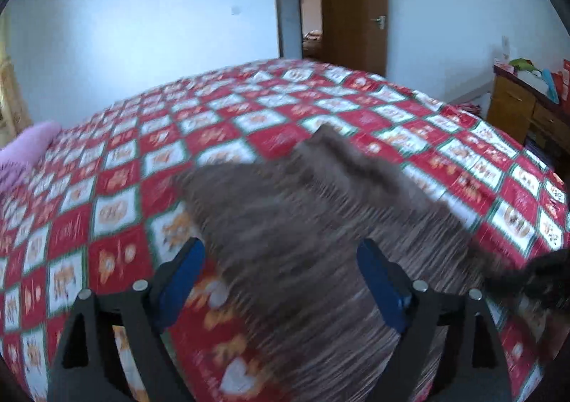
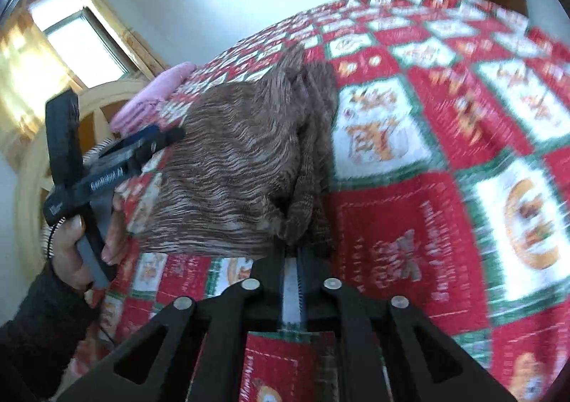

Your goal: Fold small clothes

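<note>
Left tongs [image 1: 281,281] gape wide over the brown knit garment [image 1: 320,209] at frame centre on the bed [image 1: 117,188]; right tongs [image 2: 293,252], nearly together, pinch its lower edge. I'd flatten before folding.

My left gripper [image 1: 281,281] gapes wide – blue pads [image 1: 181,277] apart. My right gripper [image 2: 293,252] sits nearly closed.

We note daylight glaring through the window [image 2: 83,42]; strong motion blur smears the bedspread [image 1: 149,160] and brown garment [image 1: 320,209]; fisheye edges bend, corners vignette black.
</note>
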Available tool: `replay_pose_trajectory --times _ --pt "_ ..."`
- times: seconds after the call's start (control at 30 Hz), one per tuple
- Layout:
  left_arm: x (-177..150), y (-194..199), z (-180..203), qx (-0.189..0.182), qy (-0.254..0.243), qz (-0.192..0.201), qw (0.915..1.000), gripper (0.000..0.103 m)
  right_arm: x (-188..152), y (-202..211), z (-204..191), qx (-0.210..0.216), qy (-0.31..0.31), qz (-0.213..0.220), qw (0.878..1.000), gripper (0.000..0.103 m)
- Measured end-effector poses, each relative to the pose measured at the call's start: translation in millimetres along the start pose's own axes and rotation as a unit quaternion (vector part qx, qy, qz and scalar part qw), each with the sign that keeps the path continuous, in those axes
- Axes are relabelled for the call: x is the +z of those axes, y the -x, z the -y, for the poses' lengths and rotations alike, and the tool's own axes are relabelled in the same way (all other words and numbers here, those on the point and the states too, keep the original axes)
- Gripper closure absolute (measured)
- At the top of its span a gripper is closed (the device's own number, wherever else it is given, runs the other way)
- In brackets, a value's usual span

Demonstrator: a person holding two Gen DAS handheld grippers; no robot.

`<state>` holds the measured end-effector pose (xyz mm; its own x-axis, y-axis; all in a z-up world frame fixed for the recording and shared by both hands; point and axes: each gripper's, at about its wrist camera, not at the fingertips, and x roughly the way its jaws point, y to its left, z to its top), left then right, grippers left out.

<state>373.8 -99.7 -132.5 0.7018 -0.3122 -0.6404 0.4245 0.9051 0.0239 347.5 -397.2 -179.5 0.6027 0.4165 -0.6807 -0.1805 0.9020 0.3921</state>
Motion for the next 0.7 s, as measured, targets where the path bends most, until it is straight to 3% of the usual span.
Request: replay_pose_trajectory --times 0.07,0.1,0.2,0.3,0.33,0.4,0.43,0.6,0.7 --pt "-9 -6 -10 -0.009 0.026 -0.009 0.9996 0.013 9 13 -2 -0.025 0.000 0.036 0.999 0.041" --pt "-13 -9 -15 -0.020 0.043 -0.014 0.9988 0.013 14 17 -1 -0.023 -0.007 0.049 0.998 0.037" --pt "-22 -19 -18 -0.047 0.079 -0.021 0.9956 0.013 42 13 -8 -0.009 -0.013 0.059 0.998 0.037" --pt "-29 -25 -12 -0.055 0.076 -0.029 0.9951 0.013 78 -16 -15 0.006 -0.013 0.045 0.999 0.037" --pt "-30 -25 -8 -0.055 0.068 -0.032 0.9956 0.013 87 -30 -14 0.009 -0.015 0.033 0.999 0.038" --pt "-31 -22 -3 -0.058 0.057 -0.026 0.9963 0.004 103 -61 -10 0.015 -0.021 0.006 1.000 0.062" --pt "-31 -20 -2 -0.058 0.053 -0.024 0.9966 0.001 107 -78 -7 0.014 -0.027 -0.015 0.999 0.095" --pt "-37 -19 -8 -0.054 0.067 -0.027 0.9959 0.000 101 -93 14 -0.022 -0.064 -0.007 0.998 0.096" --pt "-39 -22 -13 -0.061 0.080 -0.035 0.9943 0.000 89 -88 27 -0.020 -0.079 0.002 0.997 0.096"
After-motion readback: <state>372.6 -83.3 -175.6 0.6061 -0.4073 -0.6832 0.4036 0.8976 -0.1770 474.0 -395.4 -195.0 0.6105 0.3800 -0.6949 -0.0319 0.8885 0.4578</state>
